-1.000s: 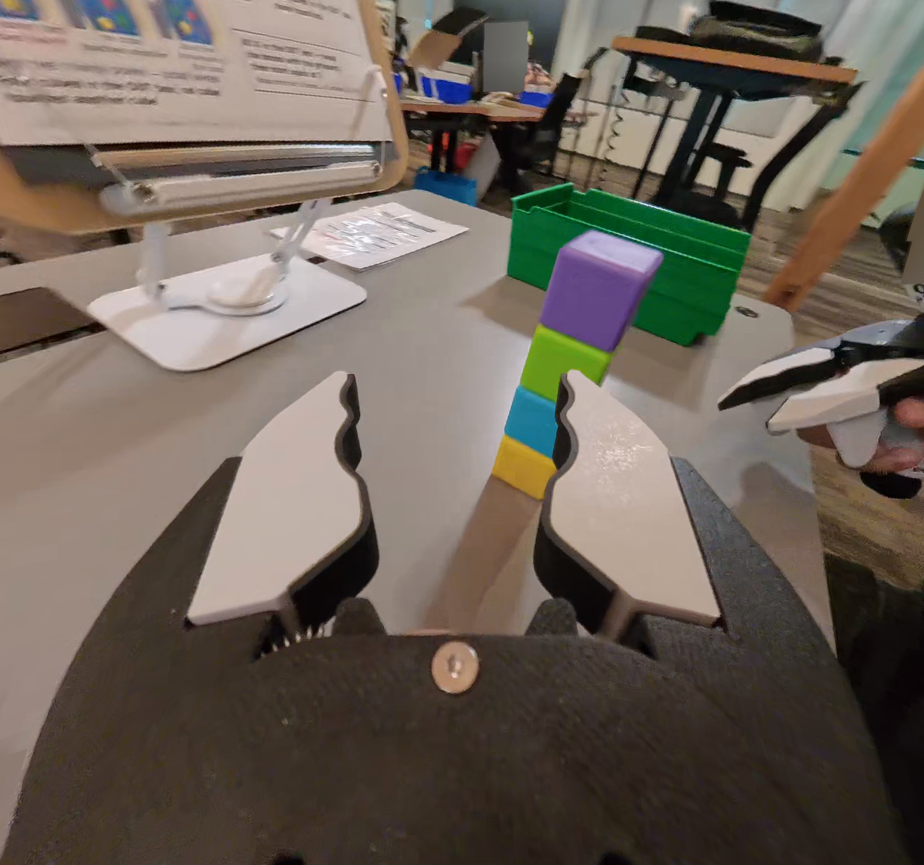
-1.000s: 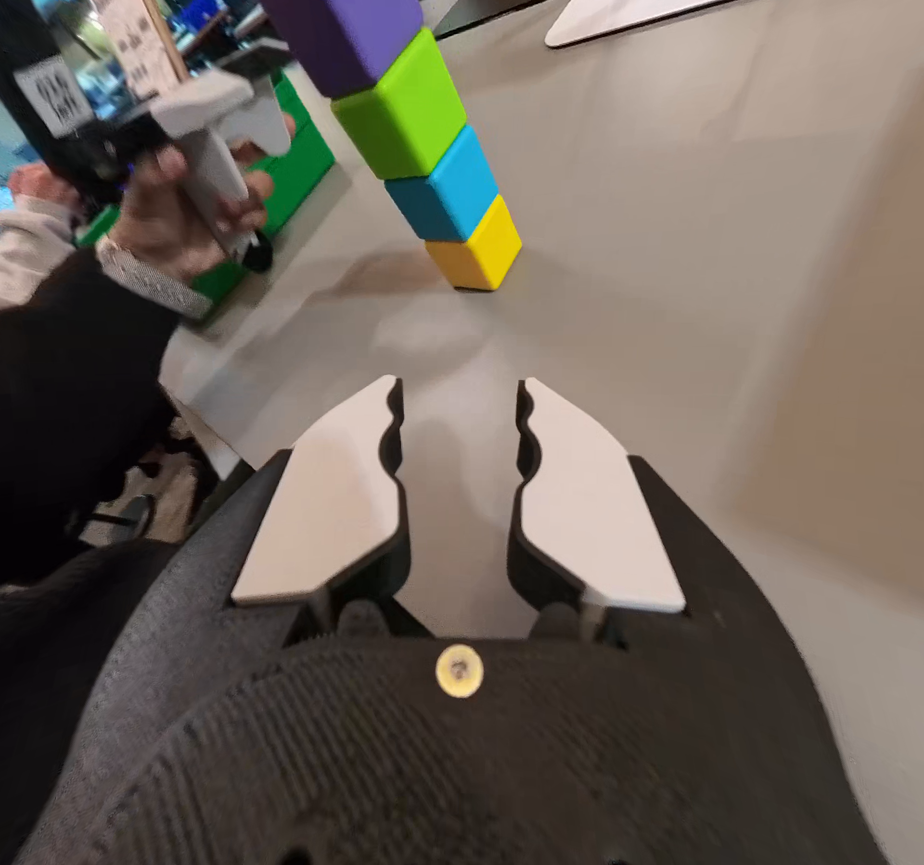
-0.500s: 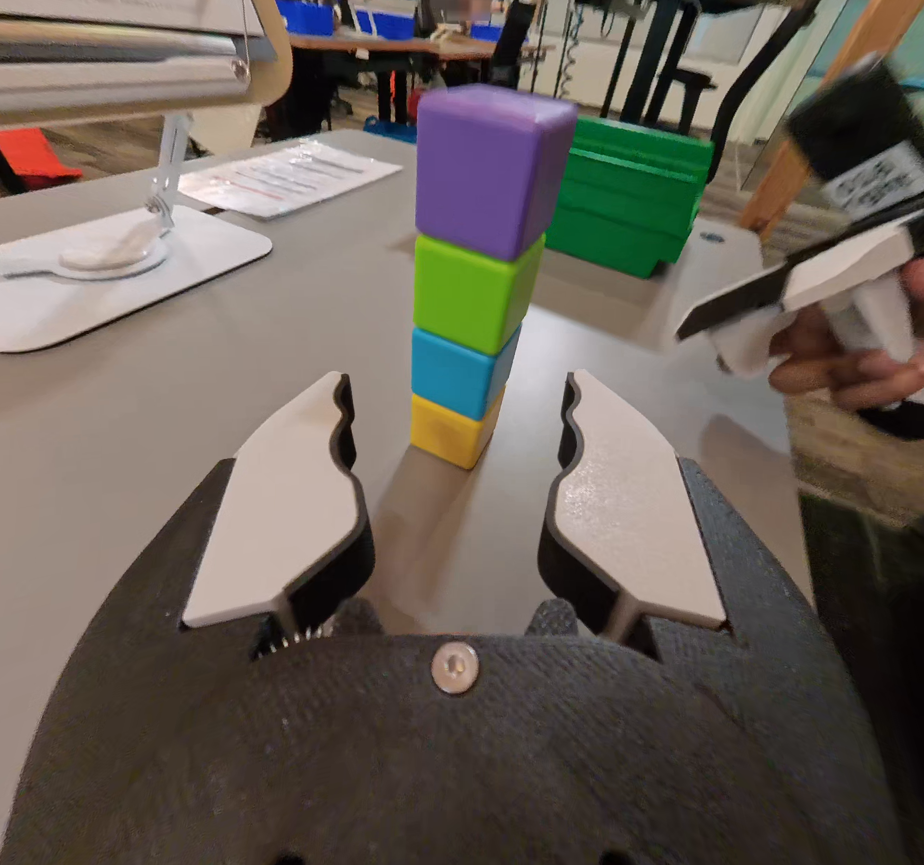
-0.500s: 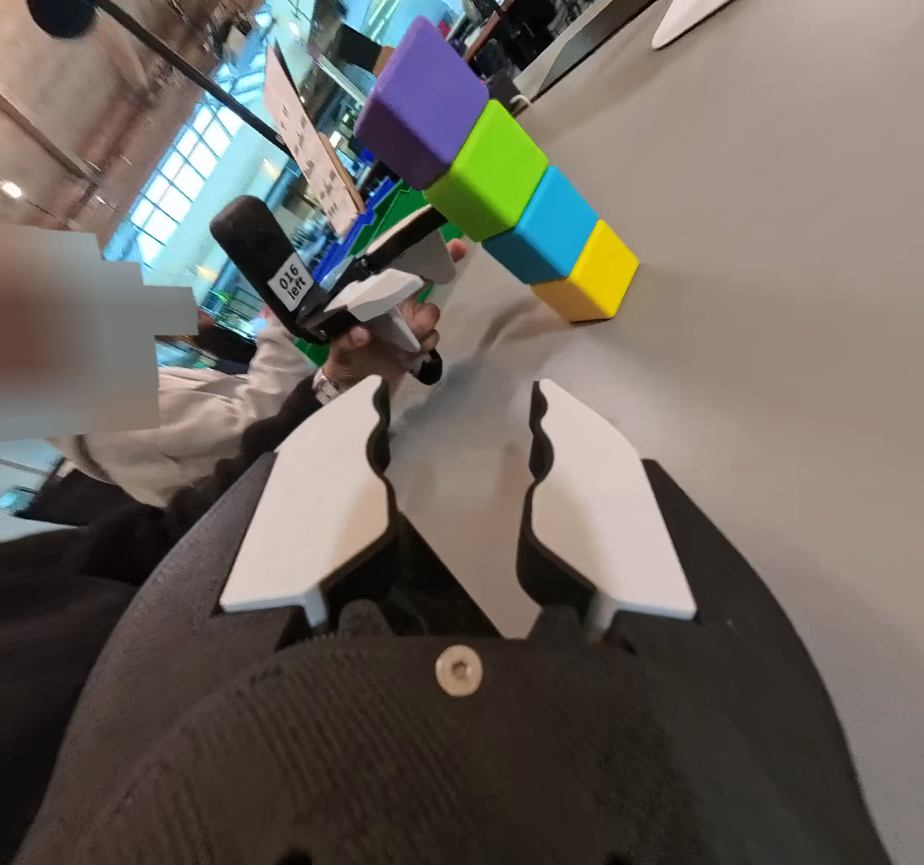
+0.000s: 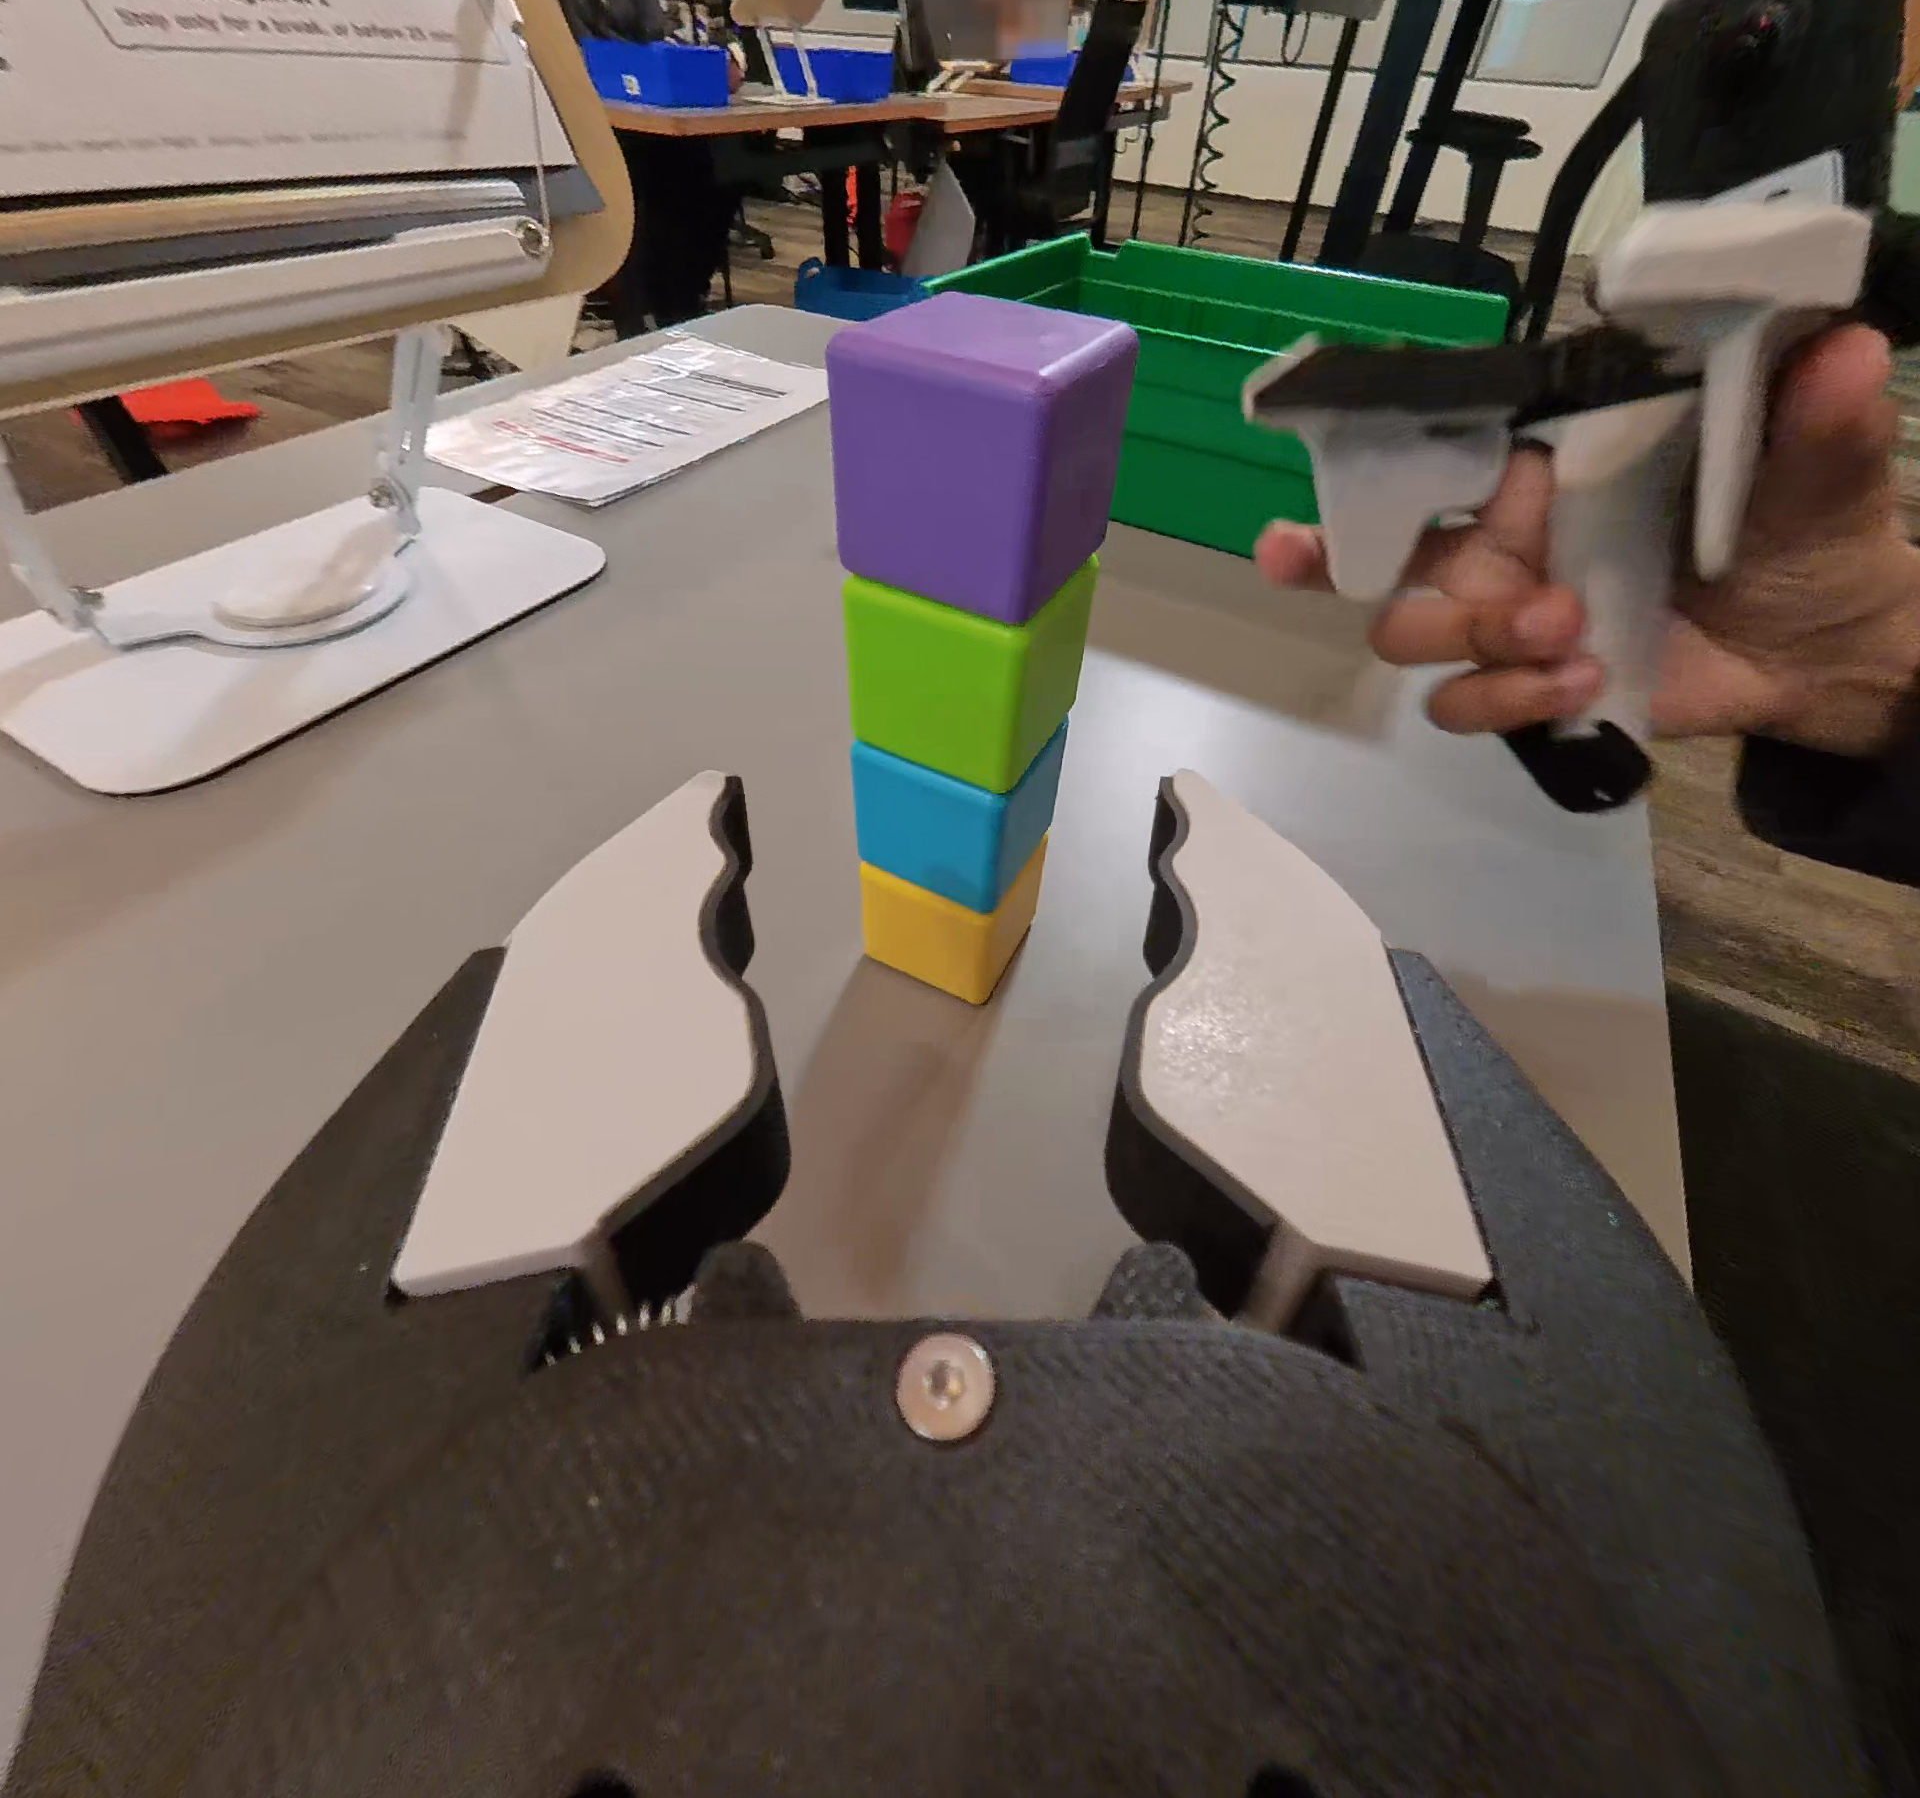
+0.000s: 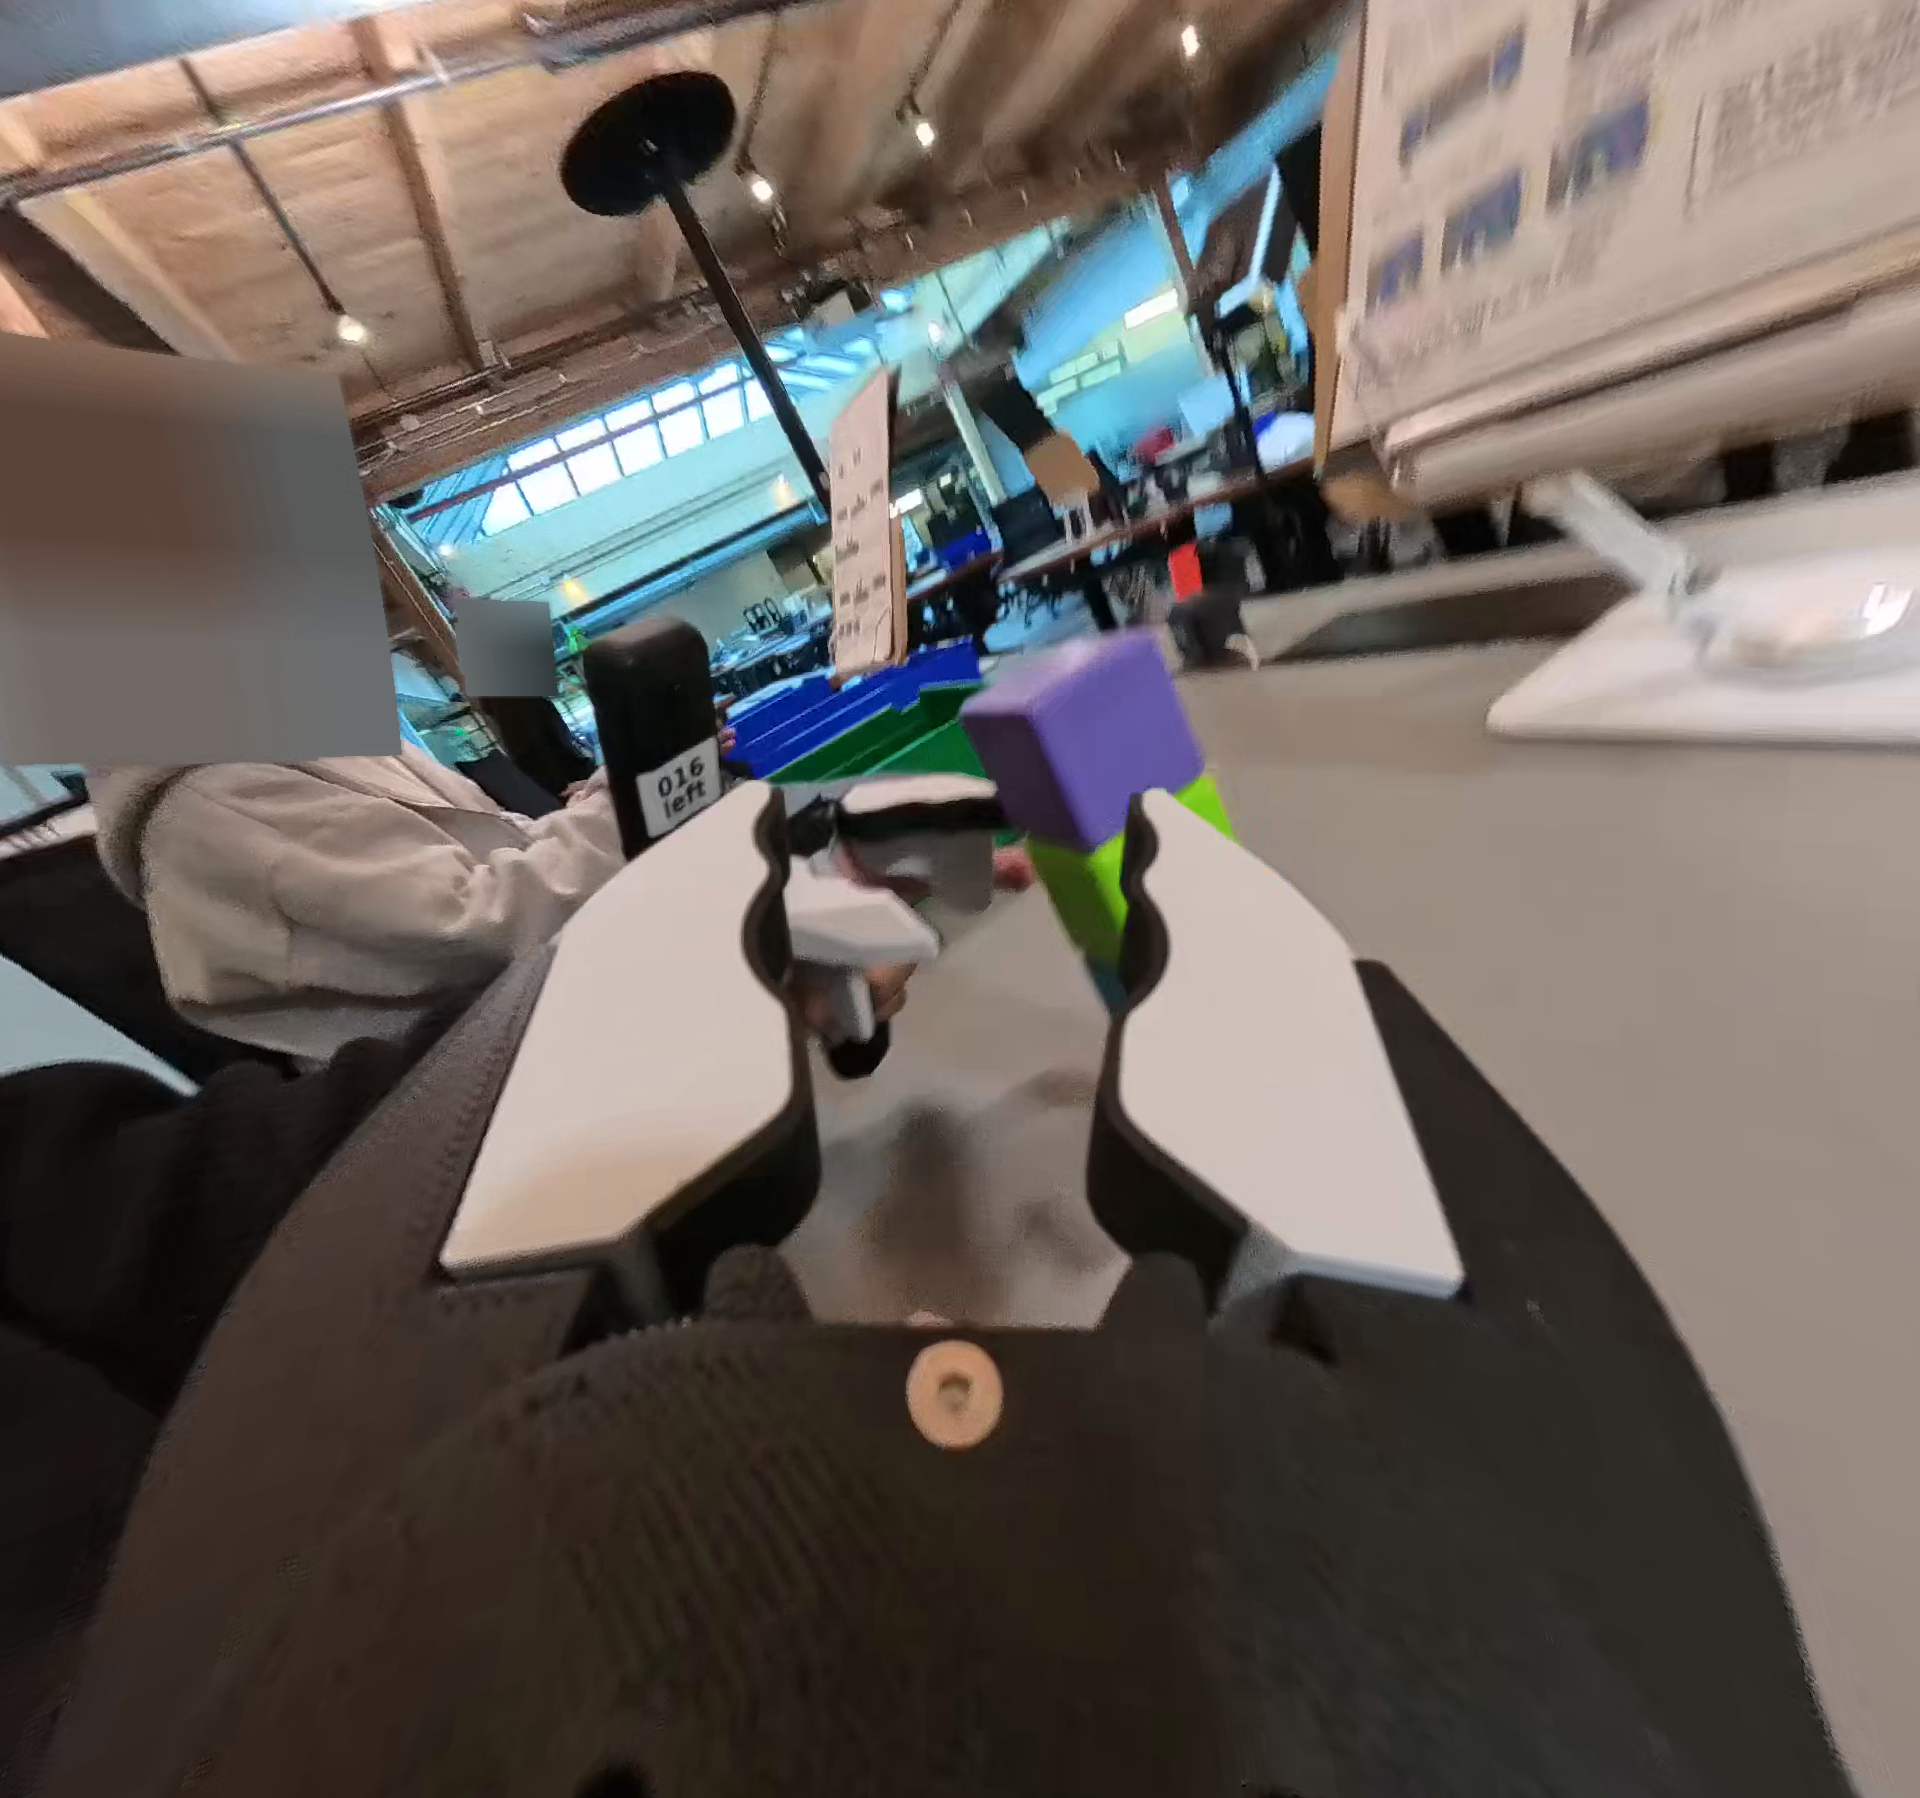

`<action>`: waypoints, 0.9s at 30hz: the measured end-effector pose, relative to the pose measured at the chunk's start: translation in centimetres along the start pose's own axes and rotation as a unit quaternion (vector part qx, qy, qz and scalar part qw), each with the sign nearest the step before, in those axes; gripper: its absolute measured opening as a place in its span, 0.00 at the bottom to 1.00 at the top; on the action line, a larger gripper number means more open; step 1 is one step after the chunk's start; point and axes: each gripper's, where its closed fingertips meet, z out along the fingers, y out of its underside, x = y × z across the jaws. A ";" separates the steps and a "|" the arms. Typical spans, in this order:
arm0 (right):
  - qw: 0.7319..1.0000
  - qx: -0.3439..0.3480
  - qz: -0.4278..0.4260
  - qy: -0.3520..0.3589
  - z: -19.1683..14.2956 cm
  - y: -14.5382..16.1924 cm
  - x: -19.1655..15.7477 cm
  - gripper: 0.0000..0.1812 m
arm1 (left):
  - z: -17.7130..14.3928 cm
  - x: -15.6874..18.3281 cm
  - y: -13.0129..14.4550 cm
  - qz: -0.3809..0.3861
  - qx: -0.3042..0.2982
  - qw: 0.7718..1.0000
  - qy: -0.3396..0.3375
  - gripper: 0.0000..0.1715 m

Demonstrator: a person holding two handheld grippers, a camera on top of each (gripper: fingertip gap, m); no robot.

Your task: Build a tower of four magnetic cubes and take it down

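Grey table in open workshop; desks and chairs behind.

Left gripper: jaws wide apart, empty. Hovers low over table, aimed at stack.

Right gripper: held in hand, level with purple cube, just right of it, apart. In own view jaws apart, empty; view blurred.

Stack, straight ahead of left jaws, near, not touching: yellow cube on table, blue cube, green cube, purple cube on top. Upright, edges slightly offset.

Handling, judged: smooth plastic, rigid, probably light, somewhat slippery; stack likely to topple if nudged sideways. Best hold: two opposite flat faces of one cube, mid-height, top cube first.

Green bin beyond stack. White stand with board, far left. Sheet beyond it.
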 end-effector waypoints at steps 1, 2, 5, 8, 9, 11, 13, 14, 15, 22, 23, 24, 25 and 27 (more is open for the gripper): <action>1.000 0.010 -0.028 -0.007 0.1 -0.6 0.3 0.34 | 0.3 0.0 0.1 0.001 -0.004 1.000 0.003 0.44; 0.999 0.006 -0.049 -0.012 0.1 -0.6 0.5 0.35 | 0.5 0.0 0.2 0.000 -0.005 1.000 0.003 0.44; 0.997 -0.049 -0.066 -0.014 -0.8 1.5 1.3 0.37 | 1.2 0.2 0.3 -0.011 -0.001 1.000 0.018 0.44; 1.000 -0.017 -0.023 -0.012 -1.8 2.0 2.3 0.36 | 2.0 0.2 0.1 -0.033 0.002 0.999 0.034 0.44; 1.000 -0.009 -0.005 -0.017 -1.8 1.8 2.6 0.36 | 2.3 0.3 -0.1 -0.048 0.009 0.998 0.042 0.44; 1.000 -0.001 0.007 -0.027 -1.5 1.0 3.3 0.36 | 2.9 0.8 -0.1 -0.055 0.012 0.996 0.068 0.45; 1.000 0.001 -0.005 -0.025 -1.2 0.2 4.1 0.36 | 3.7 0.4 0.6 -0.018 -0.013 0.997 0.068 0.46; 1.000 -0.002 -0.012 -0.025 -1.0 0.0 4.4 0.35 | 4.0 0.2 0.5 -0.005 -0.011 0.997 0.070 0.46; 0.999 -0.005 -0.019 -0.027 -0.7 -0.3 4.6 0.34 | 4.4 -0.1 0.2 -0.001 -0.004 0.997 0.074 0.45; 0.995 -0.019 -0.088 -0.047 0.9 -2.1 2.2 0.33 | 5.6 0.1 -0.1 0.023 0.009 0.992 0.122 0.32; 0.994 -0.027 -0.096 -0.048 0.9 -1.7 1.8 0.33 | 5.5 0.4 -0.2 0.018 0.015 0.992 0.124 0.30; 0.993 -0.037 -0.104 -0.046 1.0 -1.1 1.6 0.33 | 5.5 0.6 -0.2 0.020 0.015 0.992 0.126 0.30; 0.991 -0.047 -0.114 -0.044 1.2 -0.6 1.5 0.34 | 5.4 0.8 0.0 0.026 0.011 0.992 0.125 0.30; 0.987 -0.069 -0.136 -0.040 1.9 0.3 1.5 0.35 | 5.4 1.2 0.0 0.038 0.010 0.992 0.119 0.30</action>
